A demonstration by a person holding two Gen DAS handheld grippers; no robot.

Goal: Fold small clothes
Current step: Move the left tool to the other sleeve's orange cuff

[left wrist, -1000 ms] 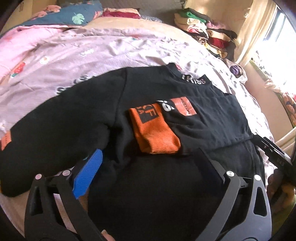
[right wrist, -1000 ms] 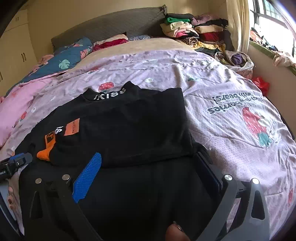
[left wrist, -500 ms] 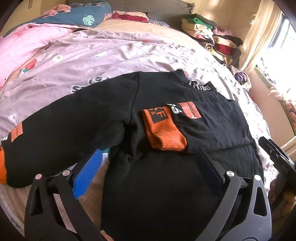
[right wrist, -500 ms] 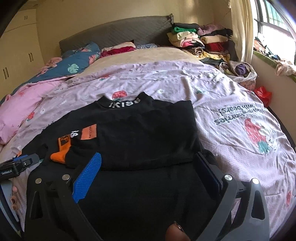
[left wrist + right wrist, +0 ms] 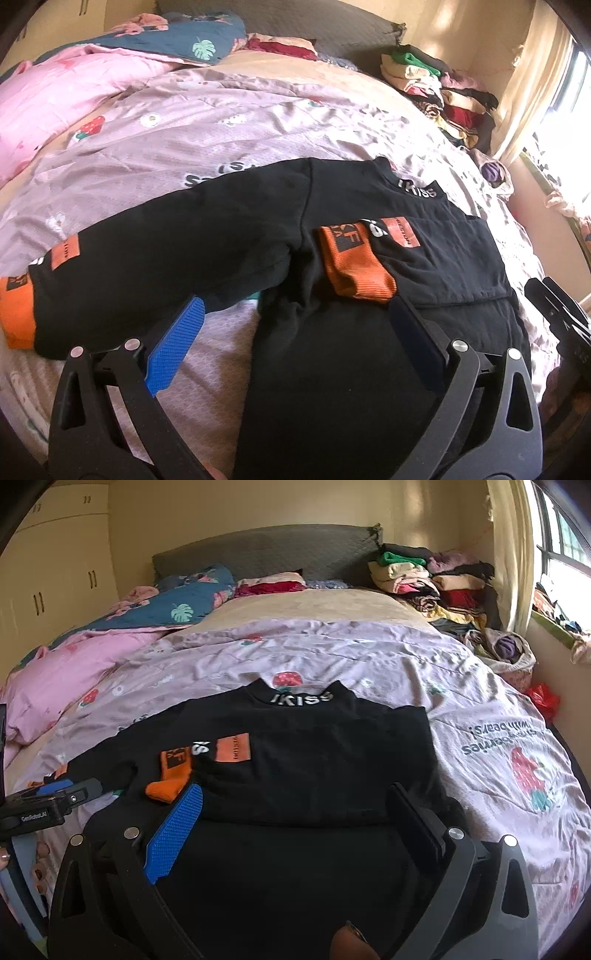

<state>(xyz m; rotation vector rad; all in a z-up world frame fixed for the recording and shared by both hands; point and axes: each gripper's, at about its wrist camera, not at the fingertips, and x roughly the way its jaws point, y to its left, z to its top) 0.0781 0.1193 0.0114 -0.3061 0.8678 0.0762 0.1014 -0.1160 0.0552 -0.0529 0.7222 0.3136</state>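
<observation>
A small black sweatshirt (image 5: 332,369) with orange cuffs lies flat on the bed; it also shows in the right wrist view (image 5: 314,768). Its right sleeve is folded across the chest, orange cuff (image 5: 354,266) on top. Its left sleeve (image 5: 166,254) lies stretched out to the left, ending in an orange cuff (image 5: 16,314). My left gripper (image 5: 295,314) is open and empty, hovering above the hem near the left armpit. My right gripper (image 5: 295,797) is open and empty above the lower body of the sweatshirt. Each gripper shows at the edge of the other's view.
The bed has a lilac strawberry-print cover (image 5: 498,746). A pink quilt (image 5: 55,99) and a blue leaf-print one (image 5: 177,605) lie at the left. A pile of folded clothes (image 5: 424,579) sits at the far right by the headboard, near the curtain and window.
Both grippers have pulled back and up from the sweatshirt. More of the bed and the stretched left sleeve has come into view. The sweatshirt has not moved.
</observation>
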